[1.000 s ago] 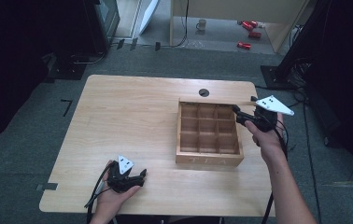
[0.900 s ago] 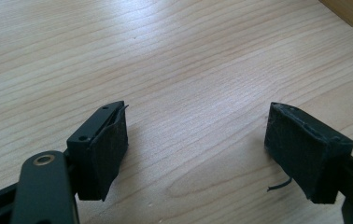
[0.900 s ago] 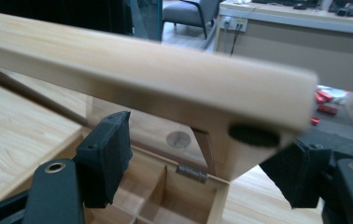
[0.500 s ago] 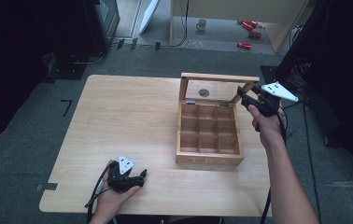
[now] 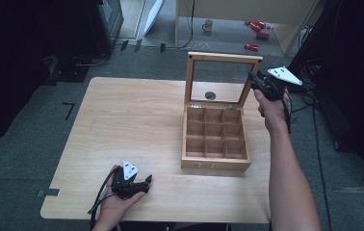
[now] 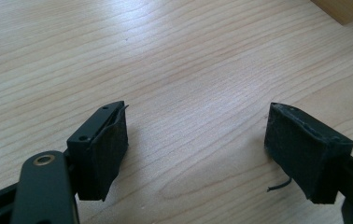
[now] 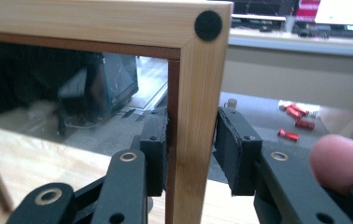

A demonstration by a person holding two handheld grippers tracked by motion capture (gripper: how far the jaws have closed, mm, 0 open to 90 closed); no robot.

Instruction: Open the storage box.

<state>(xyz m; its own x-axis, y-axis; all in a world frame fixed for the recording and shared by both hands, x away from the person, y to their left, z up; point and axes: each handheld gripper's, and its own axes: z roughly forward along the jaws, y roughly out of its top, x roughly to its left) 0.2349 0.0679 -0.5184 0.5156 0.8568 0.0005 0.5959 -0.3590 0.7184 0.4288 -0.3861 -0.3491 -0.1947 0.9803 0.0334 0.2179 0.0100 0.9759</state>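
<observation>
Two pads of my right gripper (image 7: 191,156) have just been closing and now pinch the side rail of the glass-paned lid (image 5: 223,58), upright at upper centre above the compartmented wooden box (image 5: 214,161). I ease it back gently, minding the hinges. My left gripper (image 5: 133,184), jaws spread, rests lower left on the table (image 5: 122,115).

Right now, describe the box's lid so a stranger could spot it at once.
On the wooden table, find the box of nine compartments. The lid stands upright at its far edge, clamped by the right gripper: a pale wood frame around a clear pane.
</observation>
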